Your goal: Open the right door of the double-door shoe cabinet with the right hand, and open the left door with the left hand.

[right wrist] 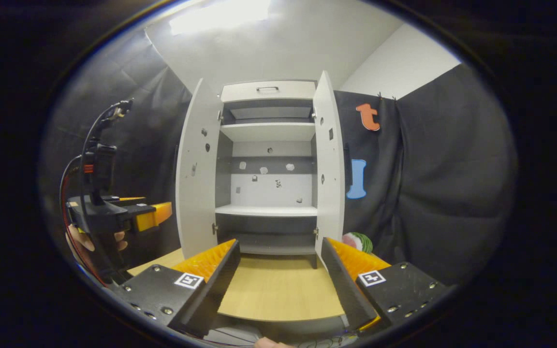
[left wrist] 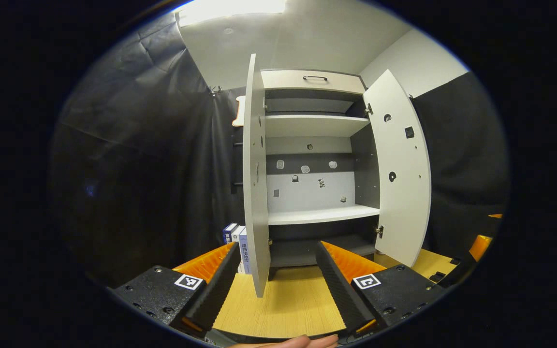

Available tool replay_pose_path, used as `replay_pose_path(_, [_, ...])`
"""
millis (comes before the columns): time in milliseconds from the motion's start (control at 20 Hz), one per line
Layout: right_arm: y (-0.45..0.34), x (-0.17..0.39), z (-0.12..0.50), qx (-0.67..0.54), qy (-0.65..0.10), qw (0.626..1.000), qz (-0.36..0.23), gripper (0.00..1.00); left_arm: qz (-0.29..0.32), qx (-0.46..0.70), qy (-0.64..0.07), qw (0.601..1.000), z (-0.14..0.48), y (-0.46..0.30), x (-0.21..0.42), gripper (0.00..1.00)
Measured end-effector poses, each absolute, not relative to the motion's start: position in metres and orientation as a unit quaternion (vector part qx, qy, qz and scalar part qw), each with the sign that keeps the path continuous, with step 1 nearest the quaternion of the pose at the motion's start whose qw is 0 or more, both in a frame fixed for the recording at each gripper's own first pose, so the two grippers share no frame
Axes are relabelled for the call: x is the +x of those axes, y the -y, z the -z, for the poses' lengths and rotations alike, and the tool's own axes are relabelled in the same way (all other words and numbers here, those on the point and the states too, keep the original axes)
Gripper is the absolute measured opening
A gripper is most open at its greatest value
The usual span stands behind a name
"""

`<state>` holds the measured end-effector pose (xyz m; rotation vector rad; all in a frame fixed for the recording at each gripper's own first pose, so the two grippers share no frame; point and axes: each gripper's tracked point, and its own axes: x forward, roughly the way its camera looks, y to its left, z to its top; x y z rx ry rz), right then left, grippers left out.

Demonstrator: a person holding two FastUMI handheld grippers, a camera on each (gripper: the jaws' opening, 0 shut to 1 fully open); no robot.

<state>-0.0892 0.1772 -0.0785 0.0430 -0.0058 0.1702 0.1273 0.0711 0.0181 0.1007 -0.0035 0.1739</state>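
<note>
Doors stand swung wide on the cabinet (right wrist: 268,174), left door (left wrist: 255,179) and right door (right wrist: 329,164) alike, so we judge the task done. We hold left gripper (left wrist: 276,280) and right gripper (right wrist: 278,275) back, fingers spread, pinching nothing.

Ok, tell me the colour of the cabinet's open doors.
White; the left door and right door show best in the right gripper view.

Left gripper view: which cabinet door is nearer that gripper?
The left door. It is seen edge-on, its bottom edge reaching down between the left gripper's open fingers; the right door stands farther back.
</note>
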Motion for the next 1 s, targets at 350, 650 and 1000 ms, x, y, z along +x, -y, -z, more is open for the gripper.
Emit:
replay_pose_path(350, [-0.175, -0.089, 0.082, 0.03, 0.0, 0.996, -0.079, 1.0, -0.086, 0.038, 0.0, 0.996, -0.015, -0.07, 0.128, 0.97])
replay_pose_path(650, [-0.172, -0.096, 0.083, 0.028, 0.0, 0.997, -0.075, 1.0, -0.097, 0.047, 0.006, 0.994, -0.018, -0.076, 0.128, 0.97])
replay_pose_path(1000, [-0.163, -0.104, 0.073, 0.034, 0.019, 0.997, -0.069, 1.0, -0.083, 0.056, 0.014, 0.995, -0.022, -0.067, 0.129, 0.97])
